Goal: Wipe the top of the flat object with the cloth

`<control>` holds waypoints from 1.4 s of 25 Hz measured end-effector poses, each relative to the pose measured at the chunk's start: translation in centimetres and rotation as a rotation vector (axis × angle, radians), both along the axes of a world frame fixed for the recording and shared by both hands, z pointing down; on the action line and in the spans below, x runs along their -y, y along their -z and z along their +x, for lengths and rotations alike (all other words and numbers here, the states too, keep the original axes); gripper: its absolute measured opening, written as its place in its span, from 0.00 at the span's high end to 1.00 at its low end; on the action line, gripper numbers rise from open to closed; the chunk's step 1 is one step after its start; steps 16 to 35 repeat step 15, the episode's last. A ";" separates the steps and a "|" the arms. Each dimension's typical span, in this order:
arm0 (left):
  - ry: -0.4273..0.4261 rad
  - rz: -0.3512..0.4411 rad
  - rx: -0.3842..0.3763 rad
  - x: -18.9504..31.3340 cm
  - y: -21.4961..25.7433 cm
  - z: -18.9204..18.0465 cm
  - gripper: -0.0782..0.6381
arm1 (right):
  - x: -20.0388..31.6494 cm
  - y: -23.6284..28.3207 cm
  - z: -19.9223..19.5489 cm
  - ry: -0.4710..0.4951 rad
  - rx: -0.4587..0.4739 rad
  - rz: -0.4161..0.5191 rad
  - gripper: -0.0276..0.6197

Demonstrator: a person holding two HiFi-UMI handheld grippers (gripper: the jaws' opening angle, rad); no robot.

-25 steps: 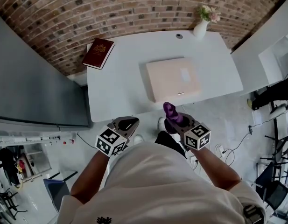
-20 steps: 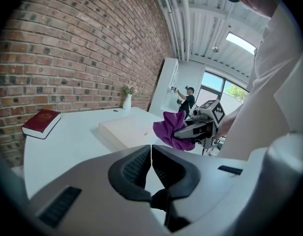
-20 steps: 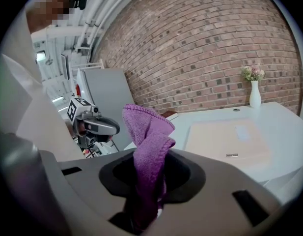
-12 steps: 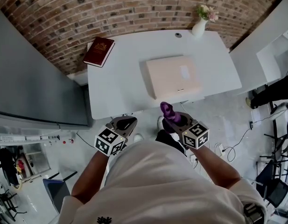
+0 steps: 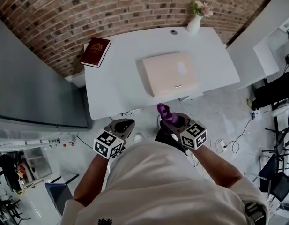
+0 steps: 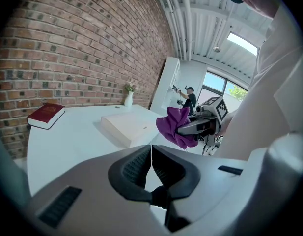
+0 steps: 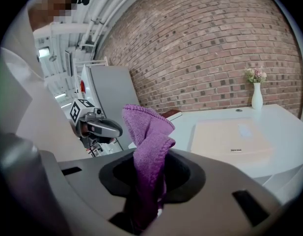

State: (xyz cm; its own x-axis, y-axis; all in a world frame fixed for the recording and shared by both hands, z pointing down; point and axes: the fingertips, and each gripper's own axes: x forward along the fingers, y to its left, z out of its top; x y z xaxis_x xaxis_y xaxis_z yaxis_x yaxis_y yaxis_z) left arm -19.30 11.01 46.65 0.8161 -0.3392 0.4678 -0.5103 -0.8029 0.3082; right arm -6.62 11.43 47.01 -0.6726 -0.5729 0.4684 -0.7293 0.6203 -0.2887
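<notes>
Head view: right gripper [image 5: 172, 120] clamps purple cloth [image 5: 163, 111], its free end pointing up-frame toward the beige flat box [image 5: 170, 73] lying lengthwise left-right; left gripper [image 5: 124, 124] clenched, empty.

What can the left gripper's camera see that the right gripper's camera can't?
Only the left gripper view shows a far-off person and the right gripper side-on. Only the right gripper view shows a grey panel and the left gripper side-on. Both show the purple cloth clamped in the right gripper, the white table, the flat beige box, the red book, the vase and the brick wall.
</notes>
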 end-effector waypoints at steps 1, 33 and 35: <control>-0.002 -0.003 0.002 -0.1 -0.2 0.0 0.85 | -0.2 -0.1 0.0 0.001 -0.003 0.000 0.75; -0.057 -0.002 -0.005 -0.8 -0.8 1.6 0.85 | -2.1 -0.9 0.8 -0.029 -0.023 -0.019 0.75; -0.057 -0.002 -0.005 -0.8 -0.8 1.6 0.85 | -2.1 -0.9 0.8 -0.029 -0.023 -0.019 0.75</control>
